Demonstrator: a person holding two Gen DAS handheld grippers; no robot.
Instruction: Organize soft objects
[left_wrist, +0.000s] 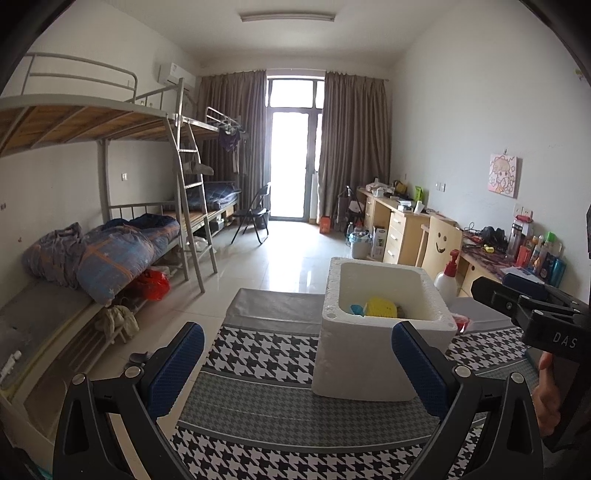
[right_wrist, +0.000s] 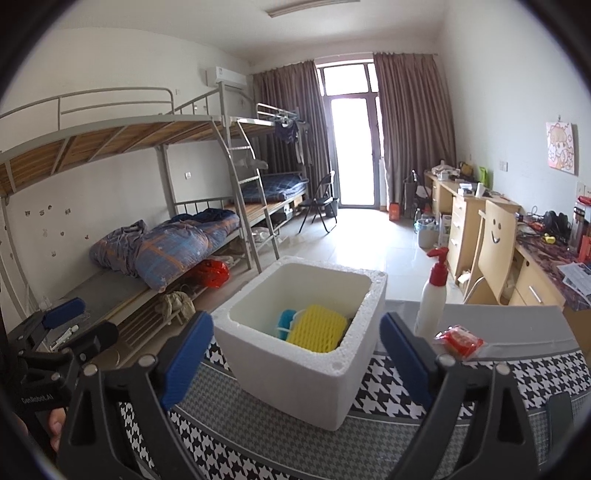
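Both tools apart, empty — yellow foam net upright in foam box.

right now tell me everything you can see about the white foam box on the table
The foam box is white, thick-walled and grainy like polystyrene, with a pitted, crumbly rim and rounded corners. It has no lid and stands upright on the checked tablecloth, open side up. Inside lie a yellow mesh sleeve and a blue piece next to it, leaning near the bottom. A white spray bottle with a red top stands to its right, apart from it. Neither claw touches it.
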